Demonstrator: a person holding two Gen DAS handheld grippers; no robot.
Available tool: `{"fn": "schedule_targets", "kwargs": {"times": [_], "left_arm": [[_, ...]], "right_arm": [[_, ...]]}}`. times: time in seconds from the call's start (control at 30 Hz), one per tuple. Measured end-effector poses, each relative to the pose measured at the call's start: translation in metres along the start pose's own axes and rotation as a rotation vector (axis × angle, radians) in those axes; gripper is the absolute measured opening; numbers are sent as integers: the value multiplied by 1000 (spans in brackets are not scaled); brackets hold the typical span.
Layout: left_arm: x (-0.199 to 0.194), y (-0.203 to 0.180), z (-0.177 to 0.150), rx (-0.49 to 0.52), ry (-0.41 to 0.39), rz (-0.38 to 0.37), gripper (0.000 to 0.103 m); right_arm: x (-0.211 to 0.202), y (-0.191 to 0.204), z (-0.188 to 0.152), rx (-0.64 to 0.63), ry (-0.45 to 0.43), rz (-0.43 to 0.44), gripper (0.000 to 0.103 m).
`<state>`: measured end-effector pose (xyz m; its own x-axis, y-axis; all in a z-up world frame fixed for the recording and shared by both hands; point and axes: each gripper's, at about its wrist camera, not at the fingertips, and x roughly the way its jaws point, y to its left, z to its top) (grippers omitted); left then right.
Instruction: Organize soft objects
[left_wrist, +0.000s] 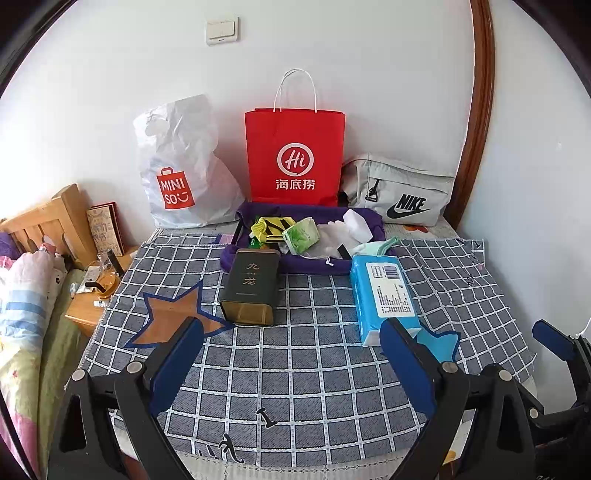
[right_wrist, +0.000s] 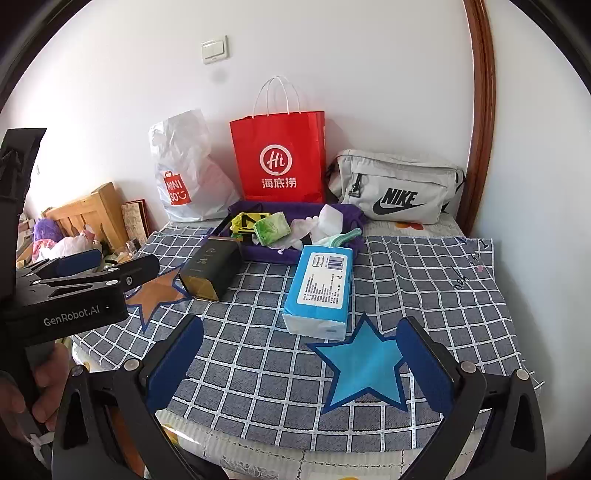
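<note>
Both the left gripper (left_wrist: 291, 354) and right gripper (right_wrist: 301, 354) gape empty at frame bottom; the blue tissue pack (right_wrist: 319, 290) (label up) lies mid-frame on the checked cloth (right_wrist: 258, 369).

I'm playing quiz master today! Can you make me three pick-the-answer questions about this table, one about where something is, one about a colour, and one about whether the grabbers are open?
1. Where does the dark tin lie?
A. inside the red bag
B. on the checked cloth, by the brown star
C. on the grey pouch

2. What colour is the tall paper bag at the wall?
A. red
B. green
C. black

3. How are the left gripper and right gripper?
A. both shut on tissues
B. one holds the tin
C. both open, holding nothing

Answers: 1 B, the tin rests beside the brown star. 2 A, it is plainly red. 3 C, only cloth shows between their fingers.
</note>
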<state>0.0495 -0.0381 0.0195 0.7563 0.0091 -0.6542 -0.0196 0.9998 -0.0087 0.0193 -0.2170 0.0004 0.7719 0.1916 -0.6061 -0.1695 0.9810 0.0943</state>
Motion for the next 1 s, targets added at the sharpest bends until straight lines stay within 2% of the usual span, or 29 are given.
{"fn": "schedule_targets", "kwargs": {"times": [0.27, 1.0], "left_arm": [[-10, 8, -2, -28, -32, 21, 97], [-11, 16, 0, -44, -40, 43, 97]], "right_arm": [[-10, 4, -2, -13, -10, 4, 103], [-20, 5, -5, -8, -19, -1, 103]]}}
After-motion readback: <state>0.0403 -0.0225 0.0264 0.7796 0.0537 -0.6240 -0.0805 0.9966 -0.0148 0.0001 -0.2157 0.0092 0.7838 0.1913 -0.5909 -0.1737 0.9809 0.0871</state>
